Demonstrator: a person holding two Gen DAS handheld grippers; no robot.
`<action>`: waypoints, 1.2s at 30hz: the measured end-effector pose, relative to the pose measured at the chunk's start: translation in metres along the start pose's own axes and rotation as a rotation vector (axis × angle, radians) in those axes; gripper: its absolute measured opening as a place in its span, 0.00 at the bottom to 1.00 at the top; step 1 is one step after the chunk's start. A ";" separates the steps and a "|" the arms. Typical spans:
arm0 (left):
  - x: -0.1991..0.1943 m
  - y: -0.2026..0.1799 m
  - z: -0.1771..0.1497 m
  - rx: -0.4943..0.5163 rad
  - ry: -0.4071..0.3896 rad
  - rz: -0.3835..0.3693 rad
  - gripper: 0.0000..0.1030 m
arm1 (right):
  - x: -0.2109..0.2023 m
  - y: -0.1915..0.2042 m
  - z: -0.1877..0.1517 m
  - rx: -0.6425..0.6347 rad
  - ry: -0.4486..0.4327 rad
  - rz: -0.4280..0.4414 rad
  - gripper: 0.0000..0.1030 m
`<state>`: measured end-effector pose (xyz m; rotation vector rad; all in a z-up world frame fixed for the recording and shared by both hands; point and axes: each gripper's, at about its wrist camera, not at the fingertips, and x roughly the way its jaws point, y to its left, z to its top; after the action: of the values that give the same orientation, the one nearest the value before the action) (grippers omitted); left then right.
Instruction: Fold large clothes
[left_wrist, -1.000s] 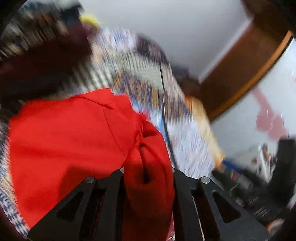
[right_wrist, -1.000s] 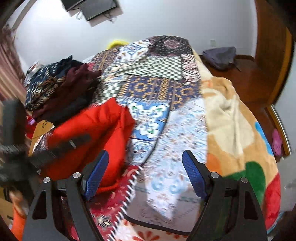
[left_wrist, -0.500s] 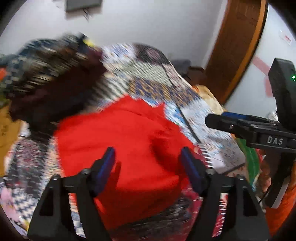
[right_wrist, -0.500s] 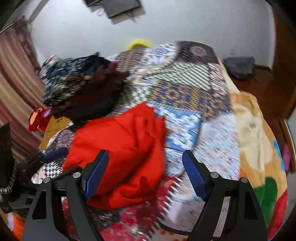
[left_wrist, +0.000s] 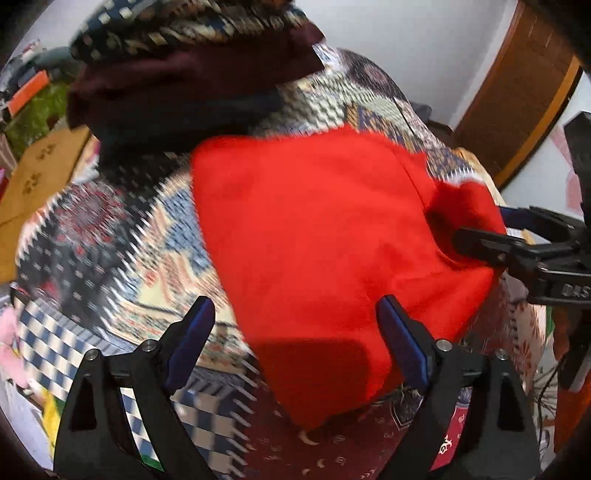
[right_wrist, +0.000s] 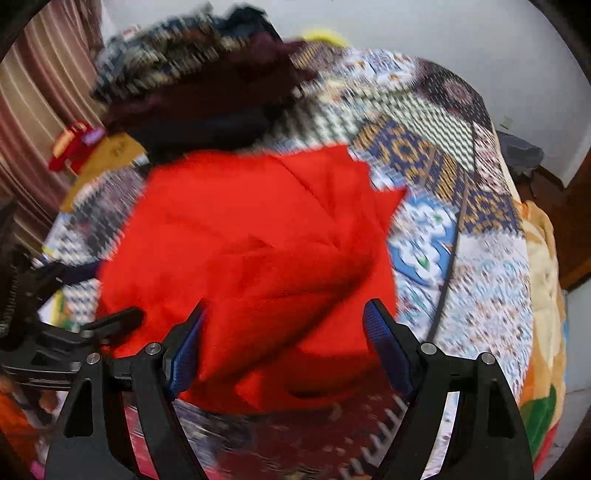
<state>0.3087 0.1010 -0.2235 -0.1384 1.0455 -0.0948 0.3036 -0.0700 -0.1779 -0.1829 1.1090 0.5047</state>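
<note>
In the left wrist view, the left gripper (left_wrist: 295, 339) fills the bottom of the frame with its two blue-padded fingers (left_wrist: 190, 341) spread wide and nothing between them. The red garment (left_wrist: 325, 236) lies in the centre of the frame on the patchwork bedspread (left_wrist: 110, 236), reaching from the middle down between the finger tips; its near edge sits just beyond the right finger. At the right edge of the frame the right gripper (left_wrist: 491, 236) comes in from the side, its fingers apart, with a bunched part of the red cloth lying against them; whether it pinches the cloth cannot be told. A pile of dark clothes (left_wrist: 192, 74), maroon under a patterned navy piece, sits in the upper left of the frame, beyond the garment. A brown door (left_wrist: 517, 99) stands at the upper right.

In the right wrist view, the right gripper (right_wrist: 284, 339) spans the bottom of the frame, fingers wide apart and holding nothing. The red garment (right_wrist: 255, 251) lies folded over itself in the centre, its lower edge between and just past the finger tips. The left gripper (right_wrist: 99, 295) shows at the left edge, beside the garment's left side, too blurred to judge there. The pile of dark clothes (right_wrist: 207, 85) sits at the upper left, the bedspread (right_wrist: 461, 221) running off to the right, a striped curtain (right_wrist: 33, 110) along the left edge.
</note>
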 end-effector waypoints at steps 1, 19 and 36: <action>0.004 -0.003 -0.003 0.007 0.004 0.011 0.91 | 0.001 -0.008 -0.004 0.010 0.015 -0.006 0.77; -0.014 -0.011 -0.016 0.011 -0.019 0.017 0.95 | -0.027 -0.035 -0.018 0.036 -0.018 -0.002 0.78; -0.020 0.053 0.036 -0.138 -0.075 0.081 0.95 | 0.023 -0.016 0.039 0.045 0.038 0.184 0.78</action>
<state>0.3303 0.1589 -0.1969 -0.2226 0.9816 0.0557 0.3504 -0.0621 -0.1826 -0.0519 1.1797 0.6418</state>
